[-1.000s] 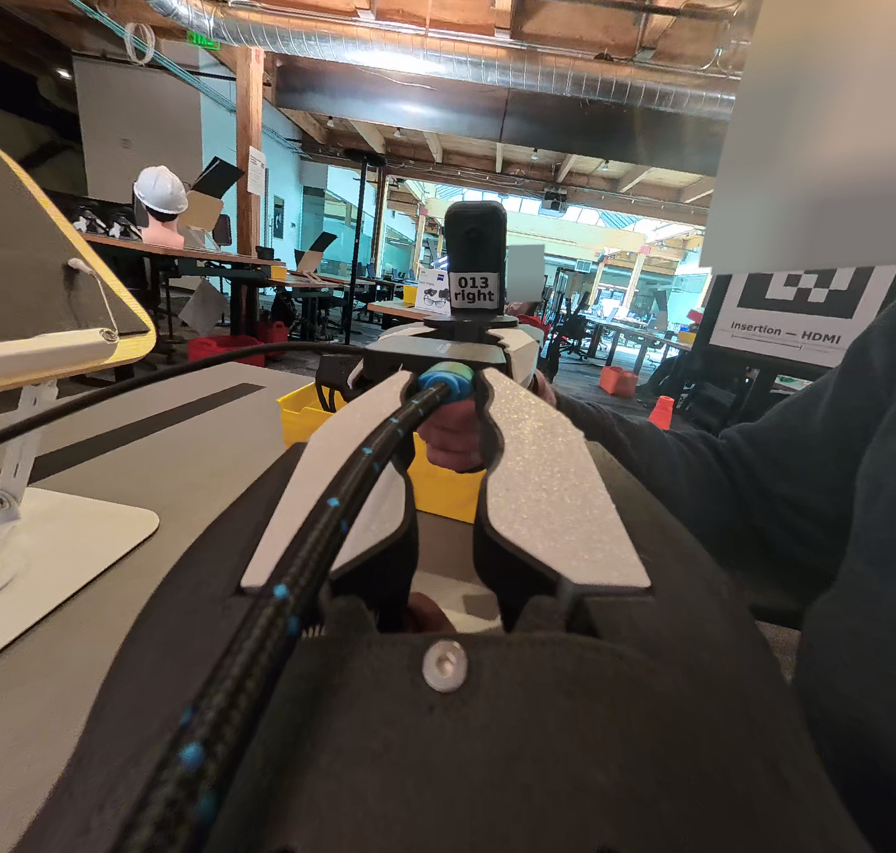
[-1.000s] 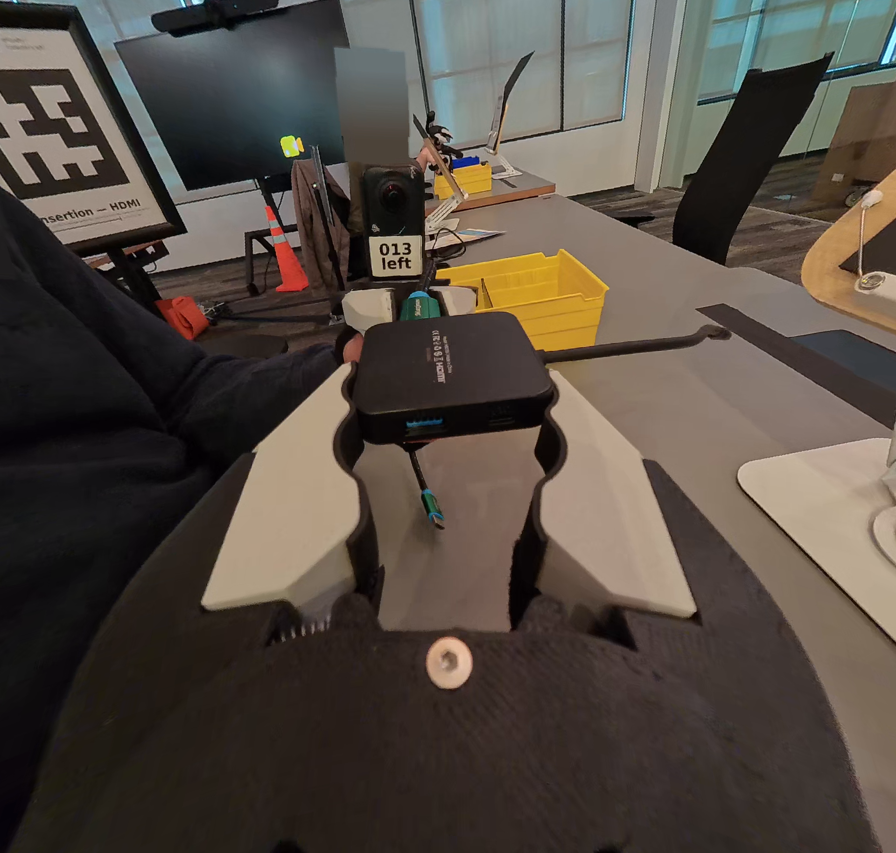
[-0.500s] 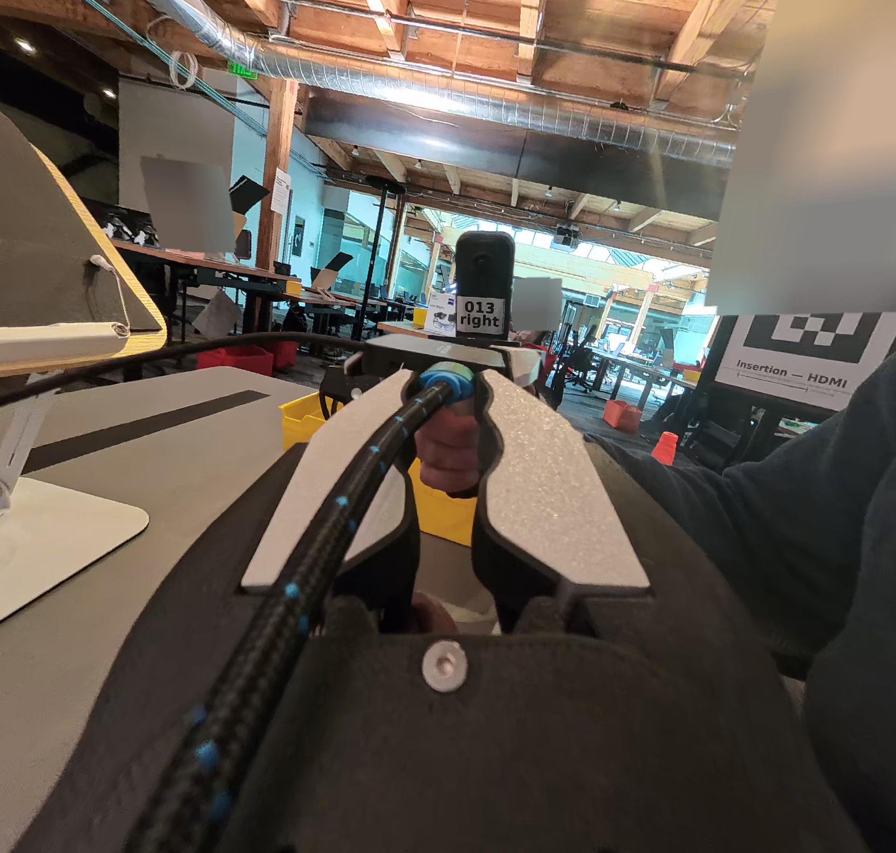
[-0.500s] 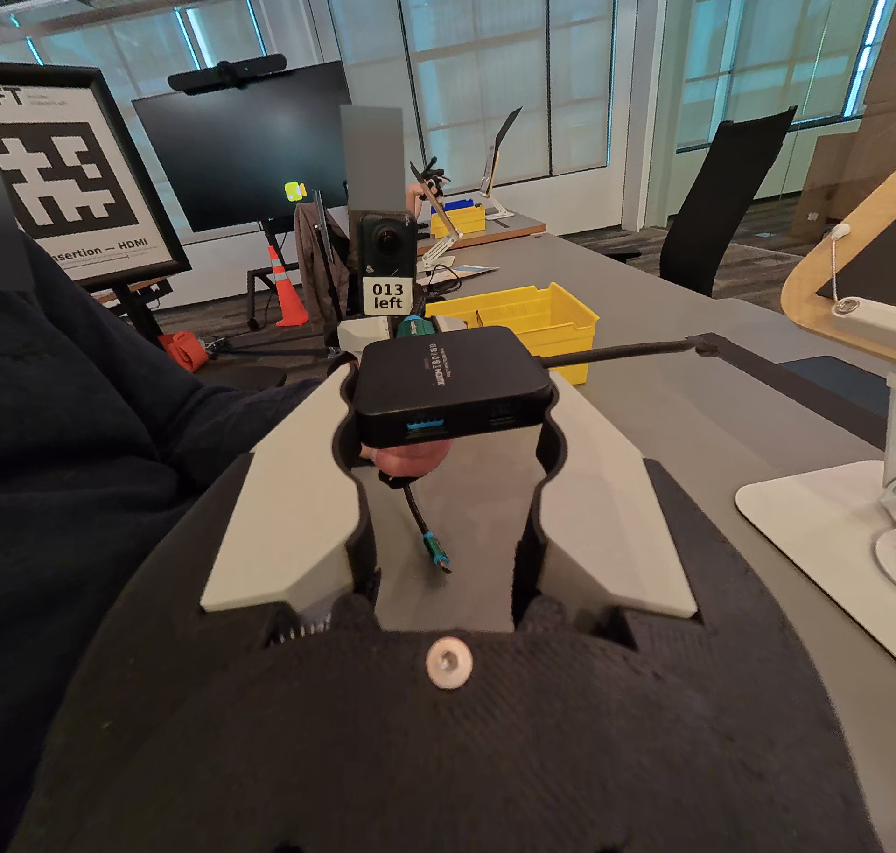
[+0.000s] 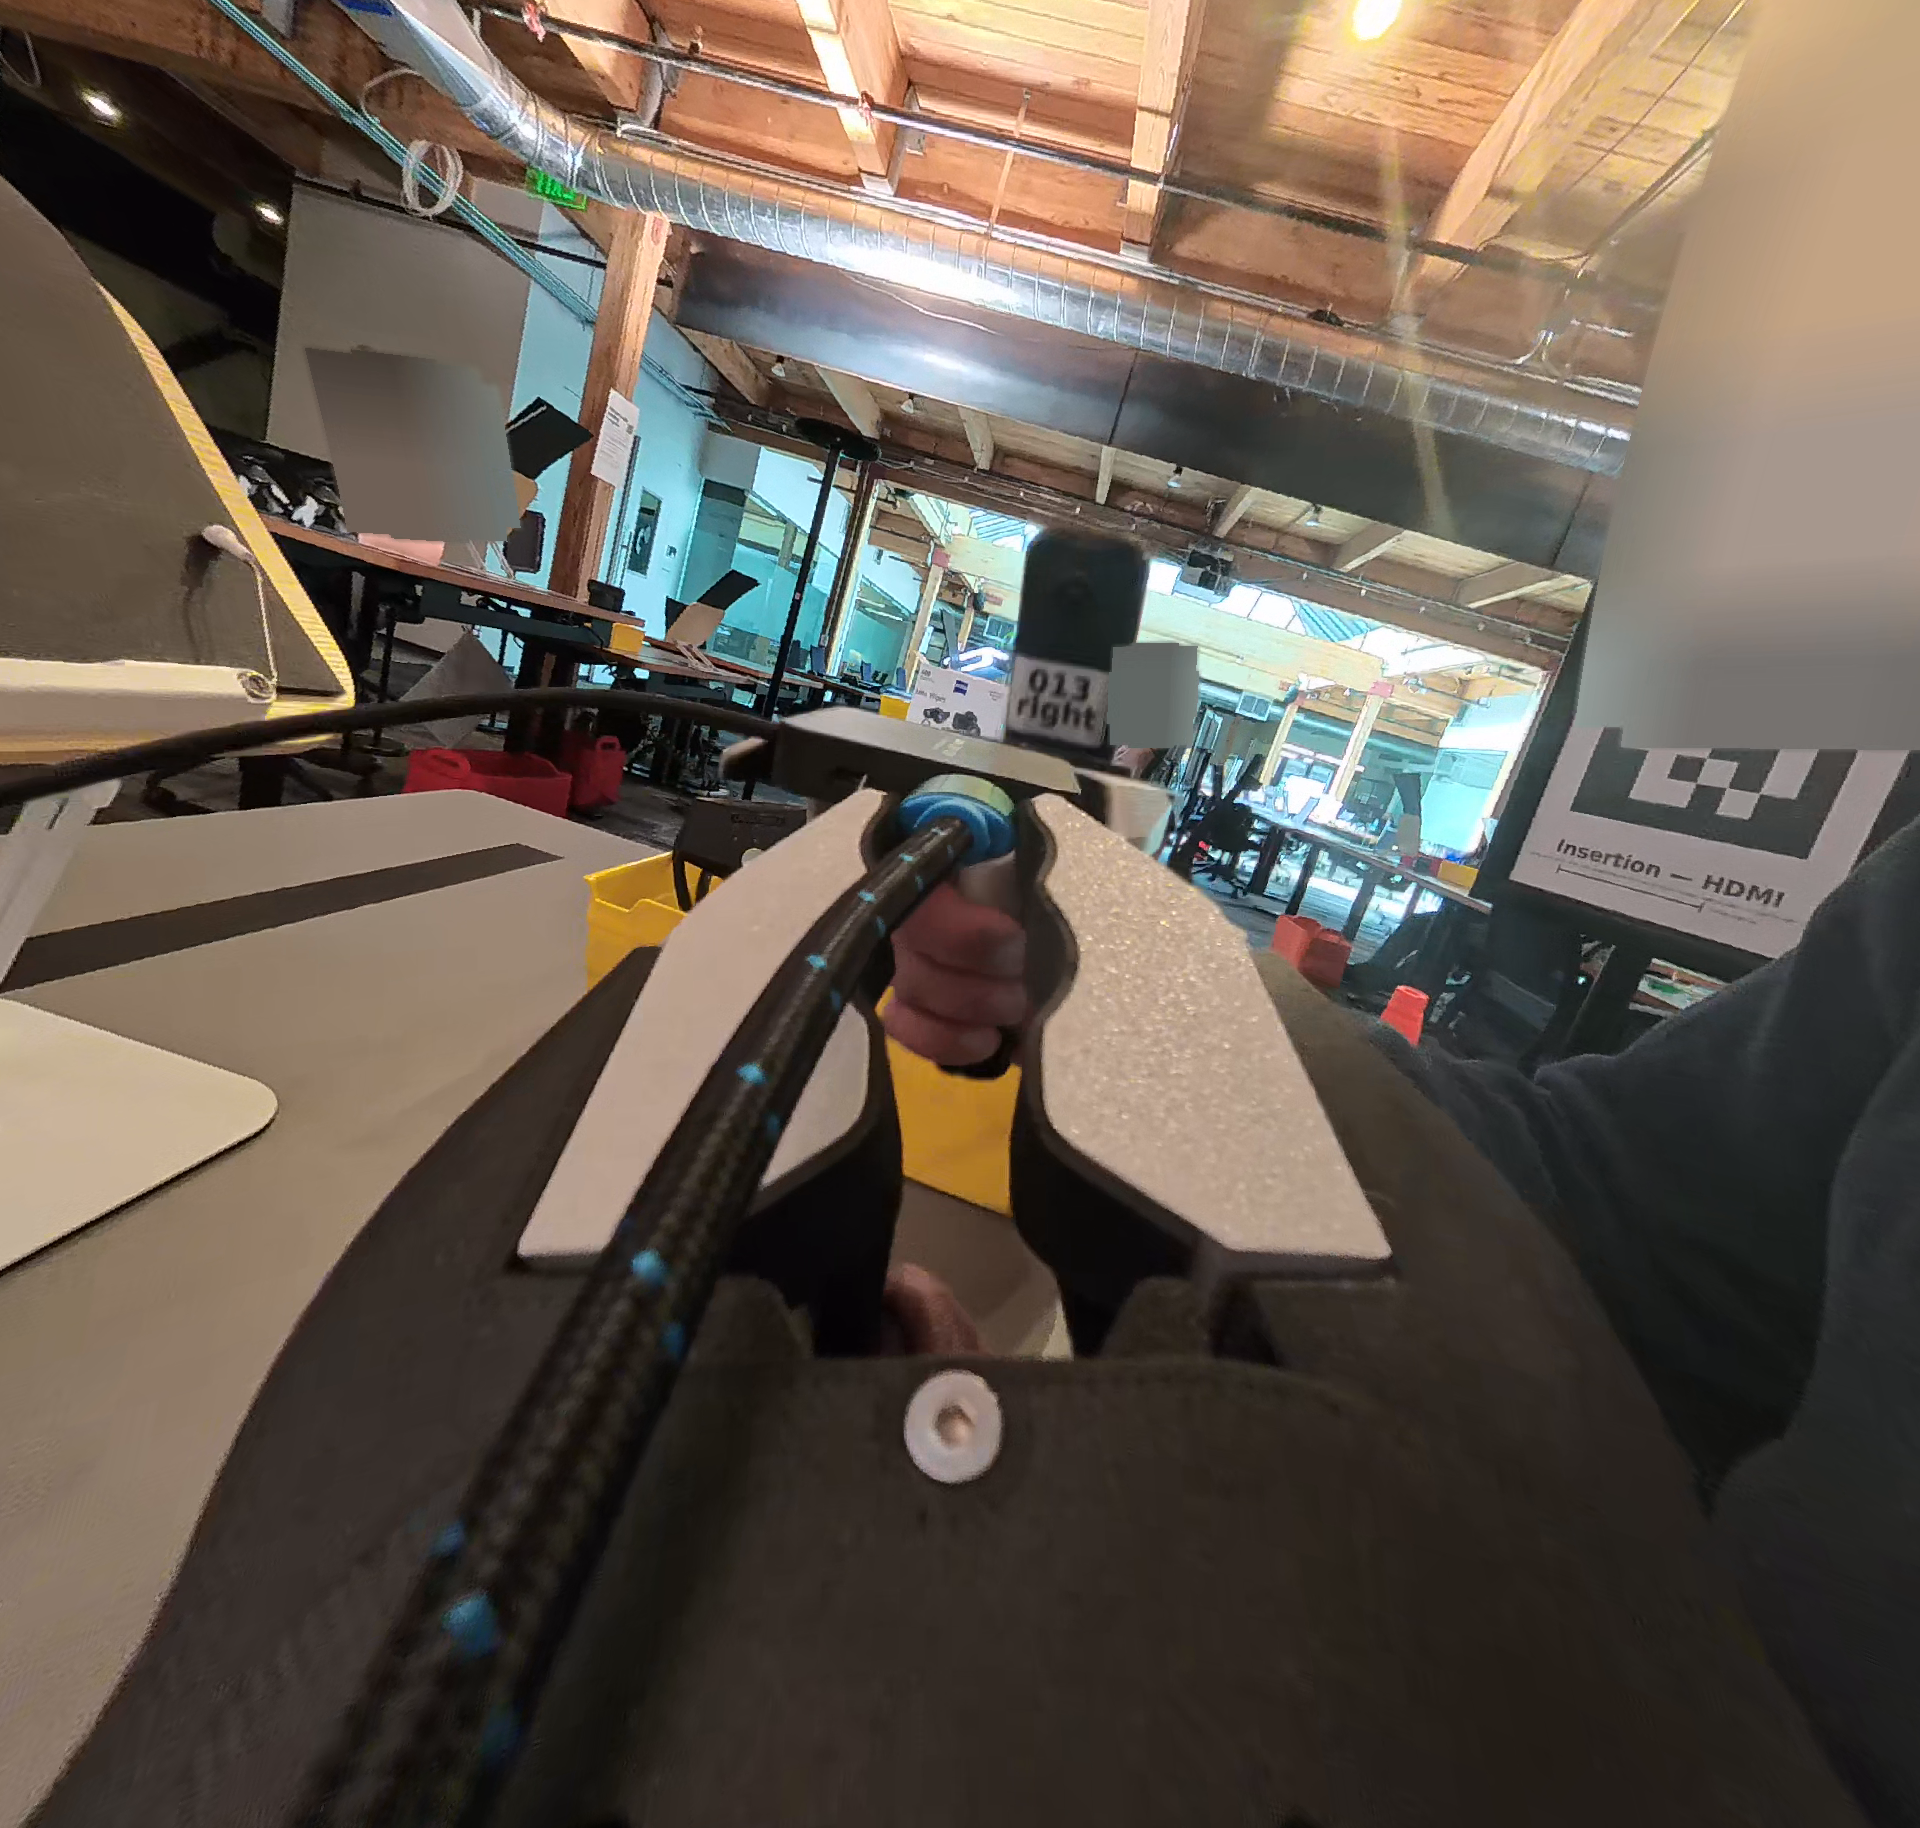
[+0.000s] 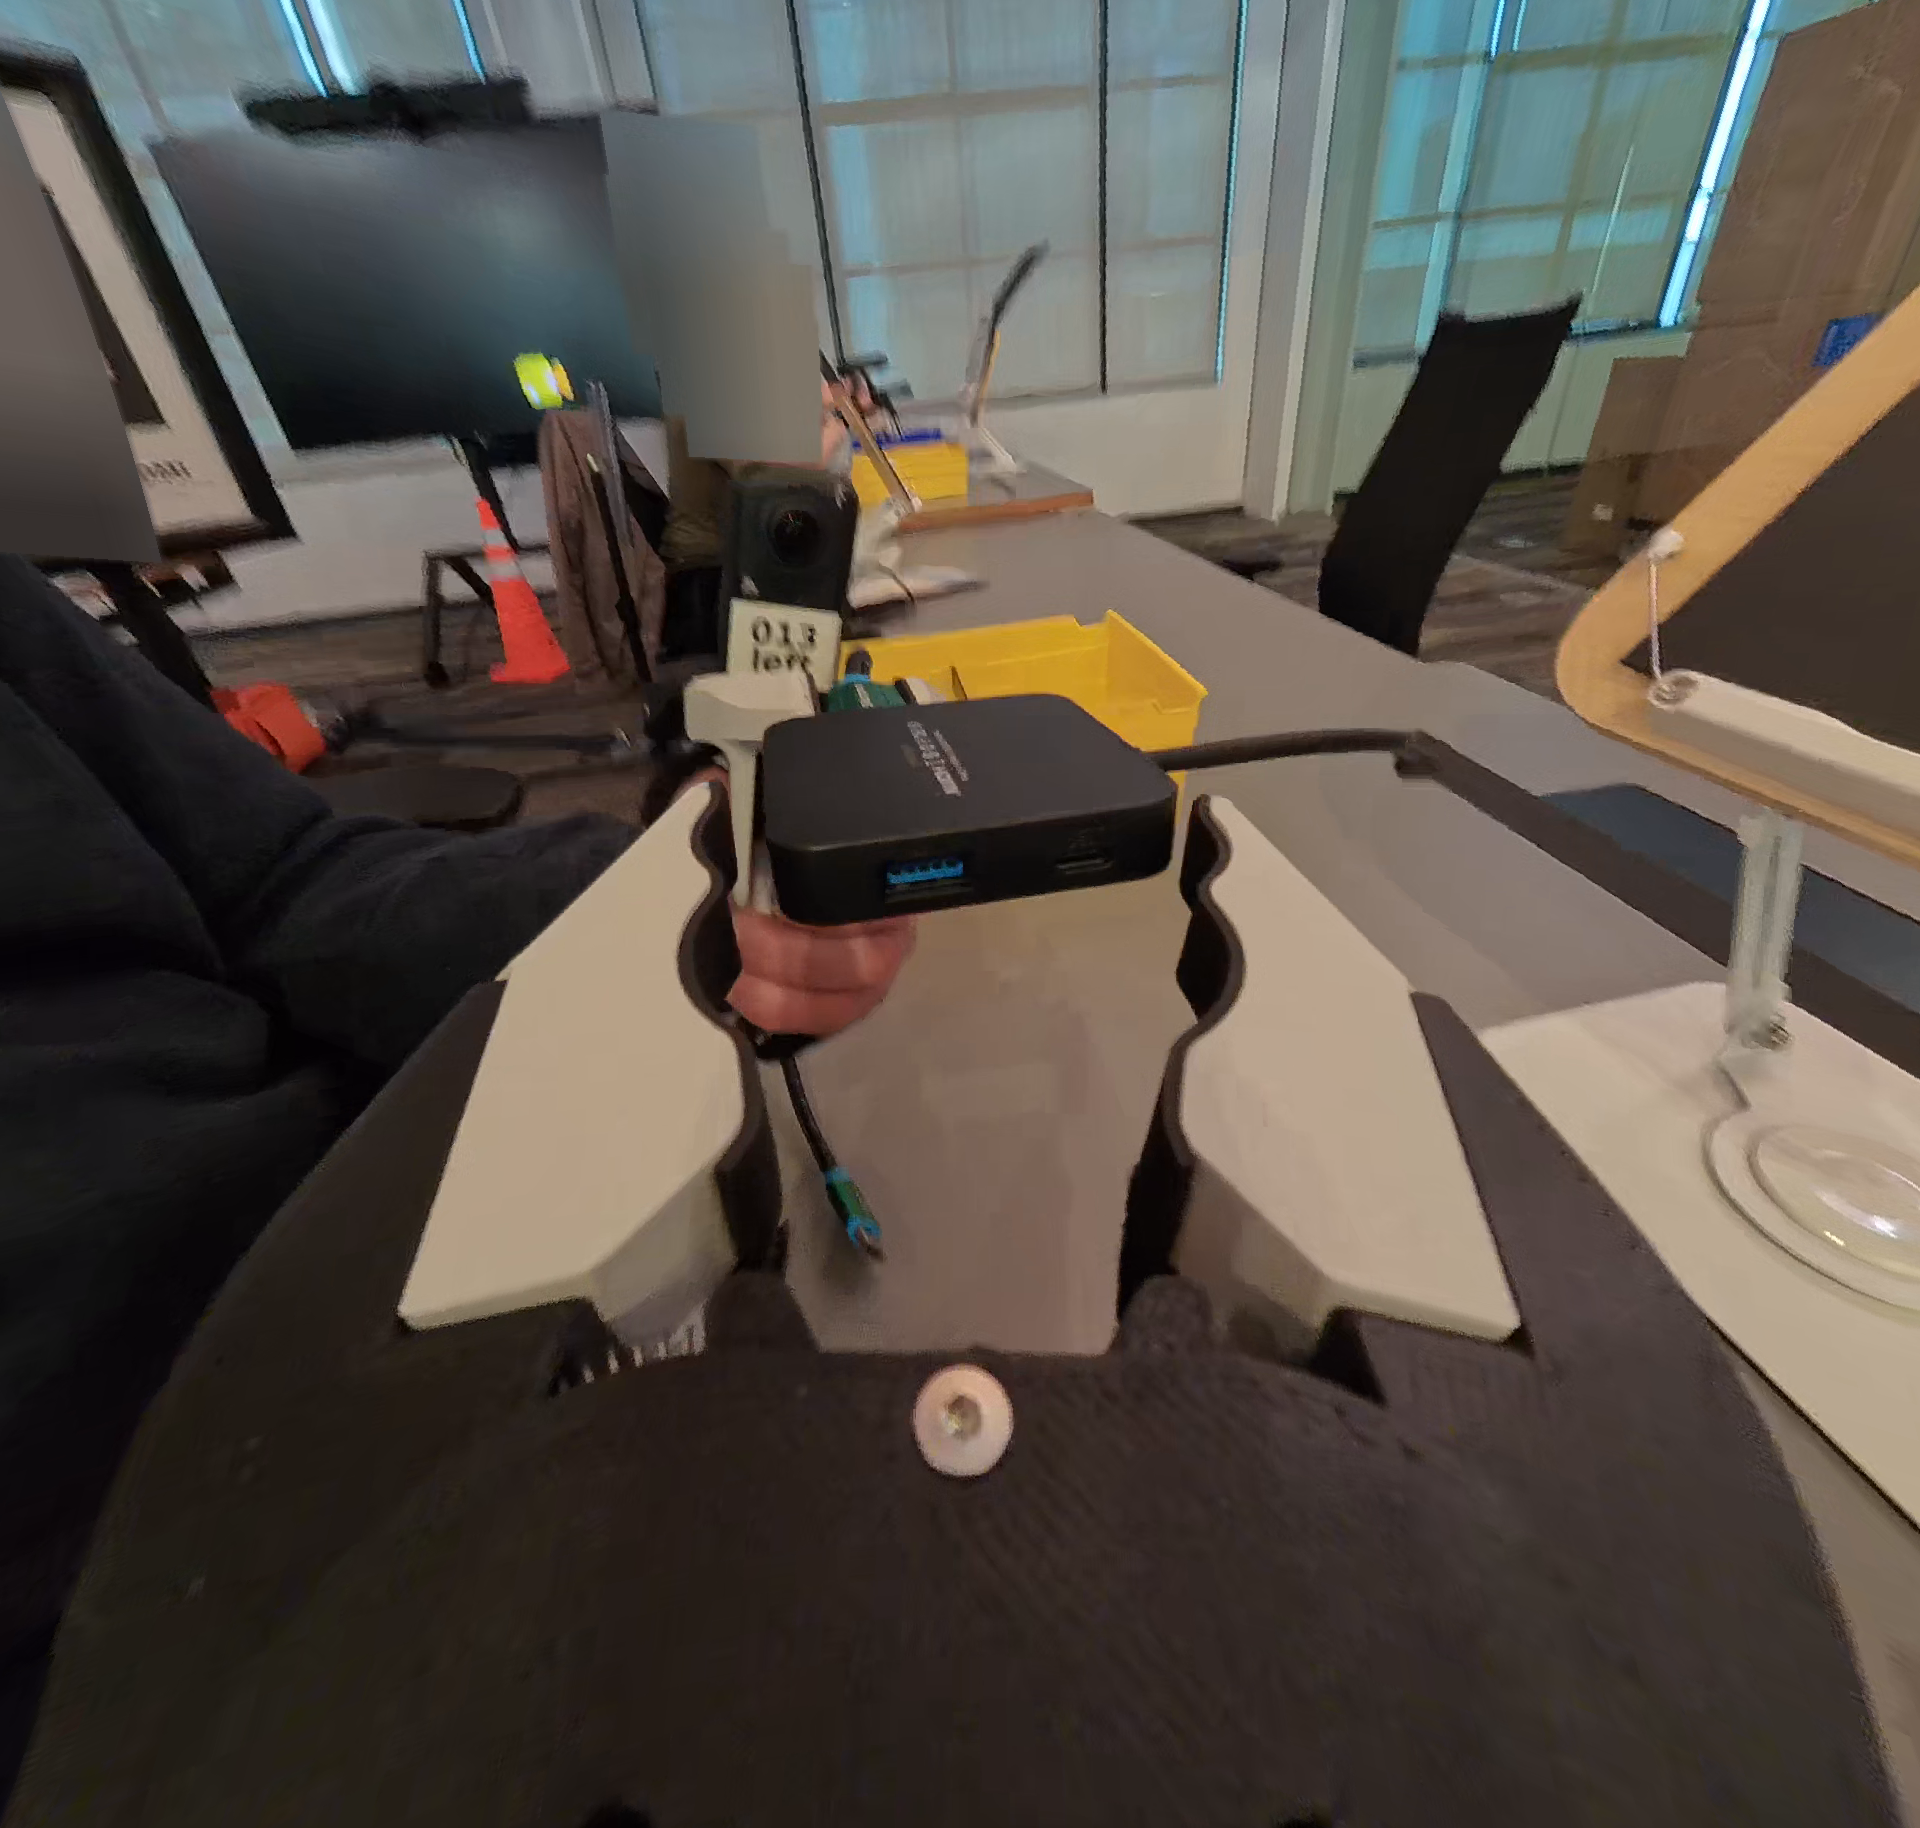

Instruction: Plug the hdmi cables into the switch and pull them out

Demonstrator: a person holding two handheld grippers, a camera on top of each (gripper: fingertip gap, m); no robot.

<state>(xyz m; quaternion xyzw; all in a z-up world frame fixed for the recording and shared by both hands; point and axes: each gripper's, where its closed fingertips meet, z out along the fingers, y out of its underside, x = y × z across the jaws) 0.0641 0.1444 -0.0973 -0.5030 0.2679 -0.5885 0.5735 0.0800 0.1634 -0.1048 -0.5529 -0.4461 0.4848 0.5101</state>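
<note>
1. The black switch [image 6: 966,807] is up in the air above the grey table [image 6: 1351,905], level, between the two grippers.
2. Its near edge faces the right wrist camera, showing a blue port and a smaller dark port beside it.
3. The right gripper [image 6: 951,905] has its white fingers [image 6: 623,1030] spread wider than the switch; I cannot tell from here whether the fingertips are pressing its sides or just flanking it.
4. A thin black lead runs from the switch's right side out over the table.
5. The braided black HDMI cable [image 5: 727,1103], flecked with blue, runs up along the left gripper [image 5: 951,833] to a blue-collared plug [image 5: 940,817] at its tips.
6. The left gripper is clenched on that plug, its pale fingers [image 5: 1174,1030] nearly closed around it, and the plug's nose meets the far edge of the switch [image 5: 914,744].
7. How deep the plug sits in the port is hidden by the fingertips.
8. Another short cable end with a green and blue plug [image 6: 852,1207] dangles below the switch, clear of the table.
9. A person's hand [image 6: 821,968] grips the left gripper's handle under the switch, and a dark sleeve [image 6: 208,895] fills the left side of the right wrist view.
10. A yellow bin [image 6: 1049,661] sits on the table just behind the switch.
11. A white stand base [image 6: 1621,1207] lies to the right on the table.
</note>
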